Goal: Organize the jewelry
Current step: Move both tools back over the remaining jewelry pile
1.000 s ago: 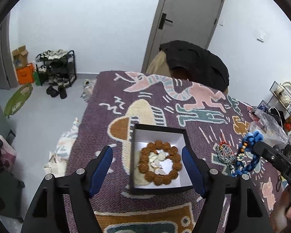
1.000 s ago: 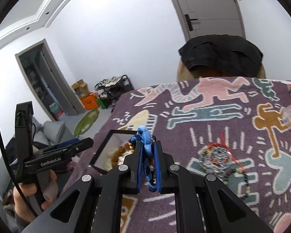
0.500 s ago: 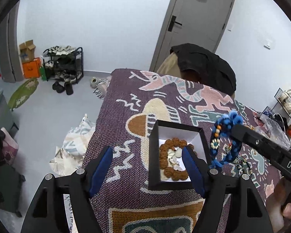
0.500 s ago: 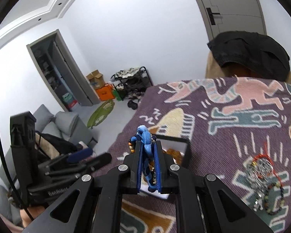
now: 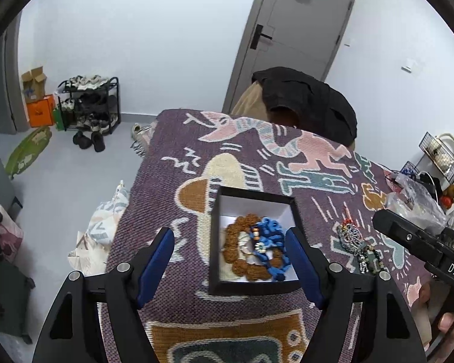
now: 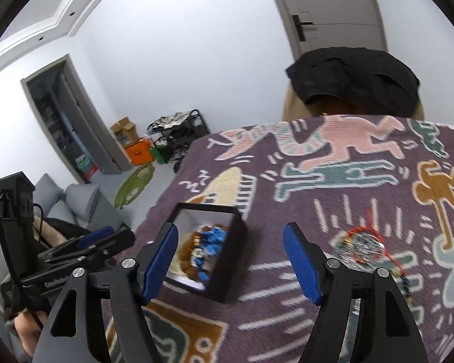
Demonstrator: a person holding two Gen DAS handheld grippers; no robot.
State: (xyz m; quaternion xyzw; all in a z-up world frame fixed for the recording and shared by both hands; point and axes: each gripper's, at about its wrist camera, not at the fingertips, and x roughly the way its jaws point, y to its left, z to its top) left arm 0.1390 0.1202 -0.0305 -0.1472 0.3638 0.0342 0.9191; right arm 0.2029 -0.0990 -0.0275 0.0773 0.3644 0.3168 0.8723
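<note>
A black box [image 5: 254,195] with a white inside sits on the patterned purple cloth. In it a blue knotted bracelet [image 5: 269,240] lies on top of a brown bead bracelet [image 5: 242,267]. My left gripper [image 5: 230,260] is open and widening slightly, with the box ahead between its fingers and nothing pressed. My right gripper [image 6: 231,263] hangs just right of the box [image 6: 227,272]. Its jaws are opening and hold nothing, and the blue bracelet [image 6: 213,240] rests in the box. A tangle of loose jewelry [image 6: 363,248] lies on the cloth to the right.
The cloth-covered table [image 5: 196,151] ends at the left, with floor below. A chair draped with a black jacket [image 5: 305,103] stands at the far end. Plastic bags and clutter [image 5: 414,199] crowd the right side. A hand [image 6: 24,329] holds the left gripper's handle.
My right gripper carried the blue bracelet over the box, opened and dropped it there. The bracelet now lies on the brown beads. The left gripper shifted slightly around the box.
</note>
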